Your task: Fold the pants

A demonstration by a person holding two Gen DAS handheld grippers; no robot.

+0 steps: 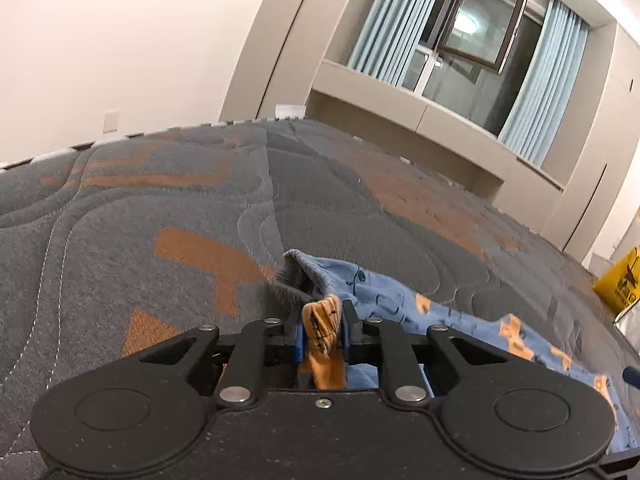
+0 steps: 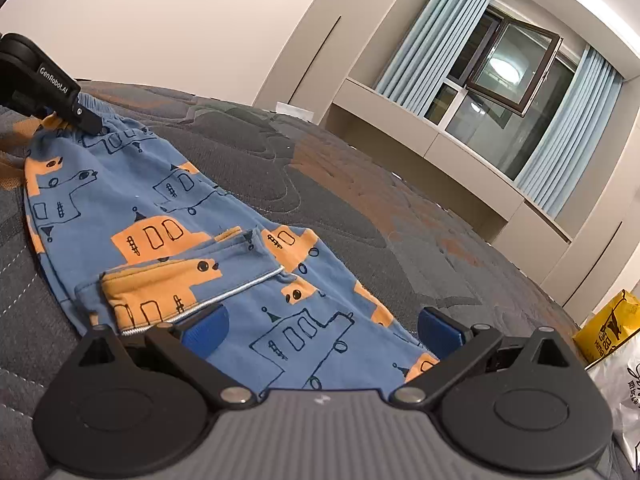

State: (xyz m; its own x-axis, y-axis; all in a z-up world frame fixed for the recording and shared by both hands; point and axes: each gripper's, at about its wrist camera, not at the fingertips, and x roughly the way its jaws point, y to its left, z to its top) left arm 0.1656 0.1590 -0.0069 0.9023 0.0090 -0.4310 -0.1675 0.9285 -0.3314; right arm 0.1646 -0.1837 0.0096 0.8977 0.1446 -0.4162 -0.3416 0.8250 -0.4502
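Where pants cover quilted bed: left tool pinching waistband, right tool wide.

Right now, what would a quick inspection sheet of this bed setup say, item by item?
Surface: quilted grey and orange bedcover, wrinkle-free where visible.
Job's things: blue pants with orange car print, lying spread on the cover, one zipped pocket facing up.
Clutter: yellow bag and a white bag at the bed's right edge.
Grippers: left gripper shut on the pants at the waistband end; right gripper open, fingers either side of the leg end.
Cables: nothing seen.
Surroundings: window ajar, dark outside, pale blue curtains, beige cabinets beneath.
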